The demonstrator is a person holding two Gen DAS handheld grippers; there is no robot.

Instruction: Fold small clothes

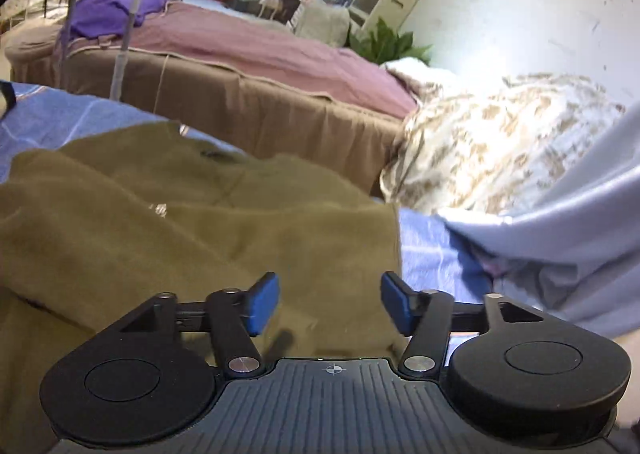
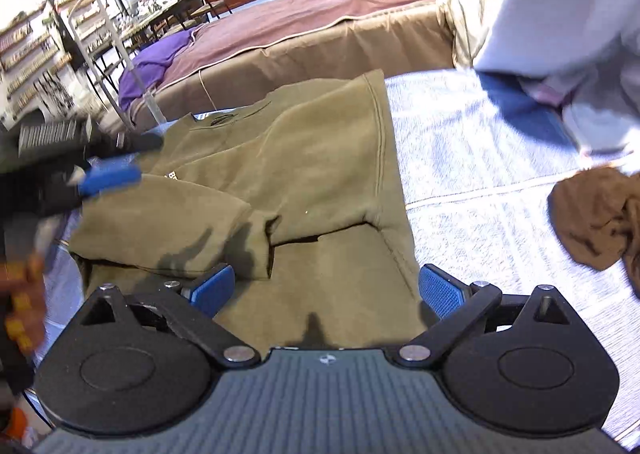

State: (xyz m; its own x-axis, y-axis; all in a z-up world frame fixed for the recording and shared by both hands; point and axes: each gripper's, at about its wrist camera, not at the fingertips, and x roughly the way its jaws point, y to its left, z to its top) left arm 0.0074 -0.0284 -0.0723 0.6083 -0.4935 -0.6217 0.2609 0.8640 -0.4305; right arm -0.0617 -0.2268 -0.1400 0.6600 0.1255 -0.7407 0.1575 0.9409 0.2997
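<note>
Two grippers sit at the near edge of your view, both with jaws apart and nothing between them. Your left gripper [image 1: 330, 304] hovers low over the olive sweatshirt [image 1: 168, 214], its blue pads [image 1: 264, 304] spread above the cloth. Your right gripper [image 2: 324, 290] does the same over the near hem of that sweatshirt [image 2: 304, 174], which lies partly folded on the blue bedspread [image 2: 480, 174]: one sleeve is laid across the body and the collar points away from you.

From the right wrist view you can see your left gripper [image 2: 108, 176] at the far left, blurred, beside the sweatshirt's shoulder. To your right on the bedspread lies a crumpled brown garment [image 2: 596, 214], well apart from the sweatshirt. Beyond it a pale lavender cloth [image 2: 560, 14] hangs in at the upper right.

Farther off stands another bed with a pink cover [image 1: 248, 50], a purple cloth [image 1: 116, 10] at one end and a cream patterned quilt [image 1: 500, 134] at the other.
</note>
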